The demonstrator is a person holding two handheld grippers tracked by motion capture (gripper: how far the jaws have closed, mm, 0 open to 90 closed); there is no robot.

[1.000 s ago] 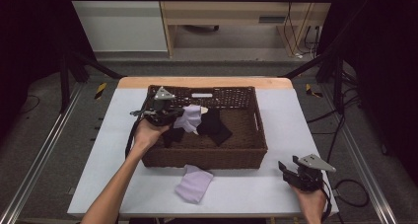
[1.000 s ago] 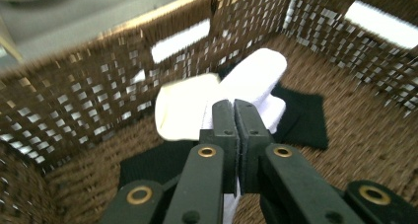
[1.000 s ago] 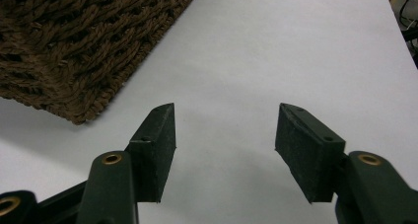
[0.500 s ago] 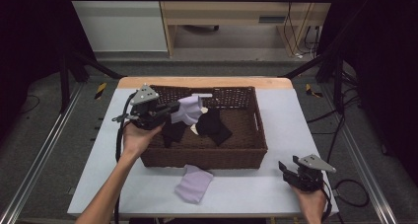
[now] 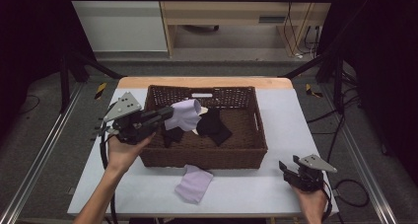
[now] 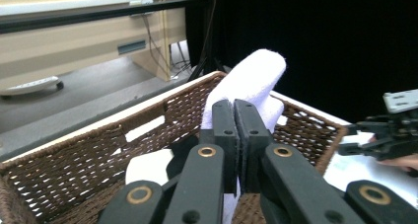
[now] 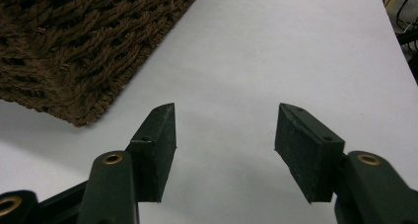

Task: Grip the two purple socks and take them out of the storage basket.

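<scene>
We are clamping the left gripper [image 5: 165,114] on a soft pale lilac cloth [image 5: 183,114], holding it in the air over the left part of the woven brown basket [image 5: 207,157], above its rim. Our right gripper [image 5: 291,169] is resting with jaws spread wide and nothing between them at the table's [image 5: 296,115] near right corner, well apart from the basket. A second lilac cloth [image 5: 193,183] is lying flat on the smooth white tabletop just before the basket's near wall, and dark cloths [image 5: 213,126] are lying inside.
</scene>
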